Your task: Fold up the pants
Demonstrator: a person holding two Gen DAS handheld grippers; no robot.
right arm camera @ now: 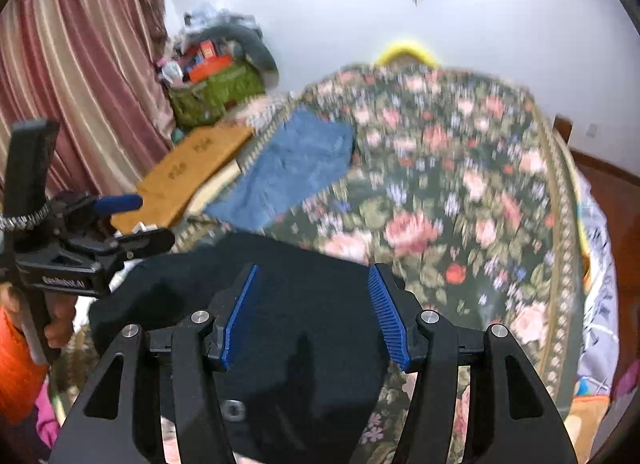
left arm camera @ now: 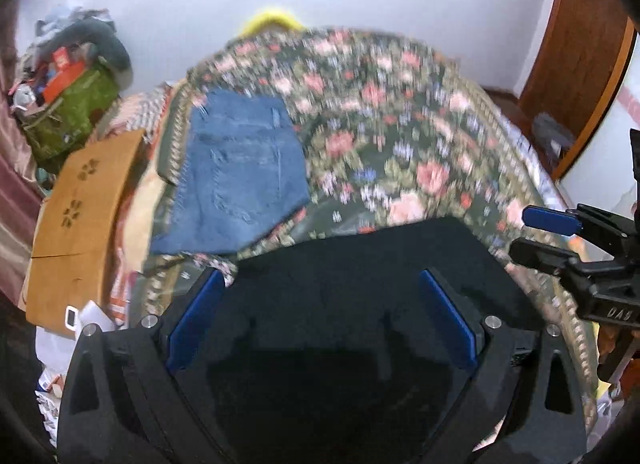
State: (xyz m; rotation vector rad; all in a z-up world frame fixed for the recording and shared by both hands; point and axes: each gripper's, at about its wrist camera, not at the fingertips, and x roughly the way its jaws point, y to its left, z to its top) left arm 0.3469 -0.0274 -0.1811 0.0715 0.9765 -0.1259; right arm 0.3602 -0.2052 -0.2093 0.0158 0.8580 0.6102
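Dark navy pants (left arm camera: 360,264) lie on the floral bedspread (left arm camera: 400,124) at the near edge; they also show in the right wrist view (right arm camera: 312,304). My left gripper (left arm camera: 322,276) is open just above the pants, its blue pads wide apart and empty. My right gripper (right arm camera: 314,270) is open above the same pants, nothing between its pads. The right gripper shows at the right of the left wrist view (left arm camera: 532,232), and the left gripper at the left of the right wrist view (right arm camera: 148,220). Folded blue jeans (left arm camera: 236,168) lie farther back on the bed, also in the right wrist view (right arm camera: 296,168).
A wooden board (left arm camera: 80,224) lies left of the bed. A green bag with clutter (left arm camera: 68,112) stands by the striped curtain (right arm camera: 72,64). A wooden door (left arm camera: 580,44) is at the right. The white wall is behind the bed.
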